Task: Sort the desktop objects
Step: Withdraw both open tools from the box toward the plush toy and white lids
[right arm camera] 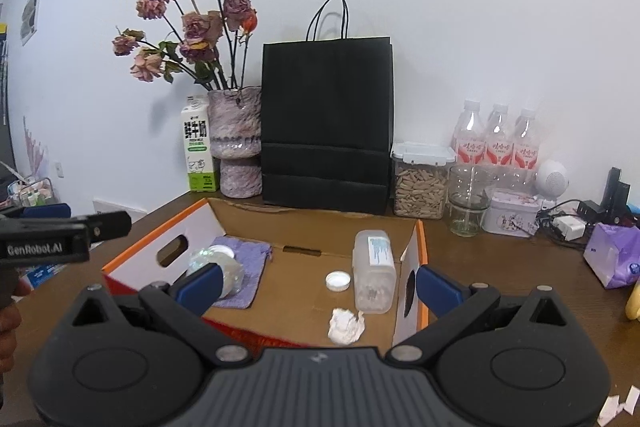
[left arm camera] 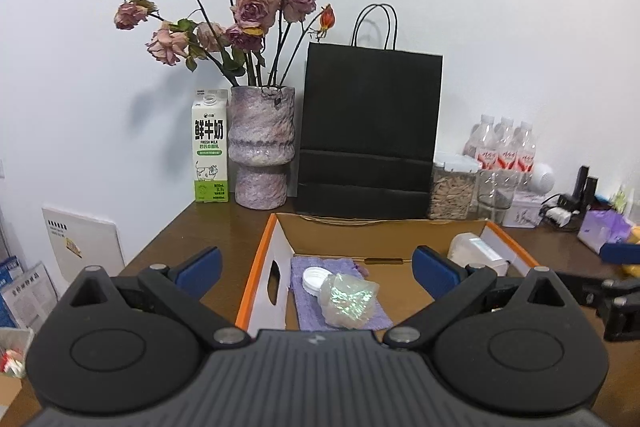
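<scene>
Cardboard box (right arm camera: 320, 223), fuzzy purple cloth (left arm camera: 316, 269), crinkly iridescent wrap (left arm camera: 350, 301), both grippers wide.

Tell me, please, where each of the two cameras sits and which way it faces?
Left wrist: on the left tongs, open, above the near left of the cardboard box, facing the wall; the right tongs show at the right edge.
Right wrist: on the right tongs, open, above the box's near right, facing the wall; the left tongs and a hand show at left.
Shared: the box, purple cloth, black bag, vase, milk carton.
</scene>
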The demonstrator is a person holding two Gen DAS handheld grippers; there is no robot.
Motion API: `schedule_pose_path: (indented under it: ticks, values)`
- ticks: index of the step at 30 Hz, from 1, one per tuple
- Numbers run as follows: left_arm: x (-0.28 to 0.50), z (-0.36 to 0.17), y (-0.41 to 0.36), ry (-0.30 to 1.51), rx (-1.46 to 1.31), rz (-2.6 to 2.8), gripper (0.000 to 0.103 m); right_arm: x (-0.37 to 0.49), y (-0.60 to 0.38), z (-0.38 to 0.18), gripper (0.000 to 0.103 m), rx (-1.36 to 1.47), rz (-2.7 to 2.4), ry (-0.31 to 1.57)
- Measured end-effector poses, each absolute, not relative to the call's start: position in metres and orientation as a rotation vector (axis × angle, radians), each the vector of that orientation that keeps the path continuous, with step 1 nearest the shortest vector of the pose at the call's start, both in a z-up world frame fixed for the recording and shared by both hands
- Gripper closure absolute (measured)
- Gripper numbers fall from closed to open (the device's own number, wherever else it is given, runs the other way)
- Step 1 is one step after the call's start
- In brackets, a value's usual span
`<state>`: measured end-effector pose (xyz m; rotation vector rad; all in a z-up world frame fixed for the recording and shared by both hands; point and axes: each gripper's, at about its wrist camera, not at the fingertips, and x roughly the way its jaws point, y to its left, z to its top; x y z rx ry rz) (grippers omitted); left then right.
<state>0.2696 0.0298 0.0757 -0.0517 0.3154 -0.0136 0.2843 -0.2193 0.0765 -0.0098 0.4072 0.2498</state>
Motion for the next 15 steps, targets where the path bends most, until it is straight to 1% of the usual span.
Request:
schedule_pose_path:
  ticks: [9,15]
  values:
    - [0.233,0.074,0.035,0.311,-0.051,-0.018,0.000,0.241,-0.224,0.066,0.000,-0.009,0.269,0.426]
    - [0.211,0.057,0.039,0.343,-0.045,0.003,0.000,0.217,-0.226,0.050,0.000,-0.021,0.273,0.457]
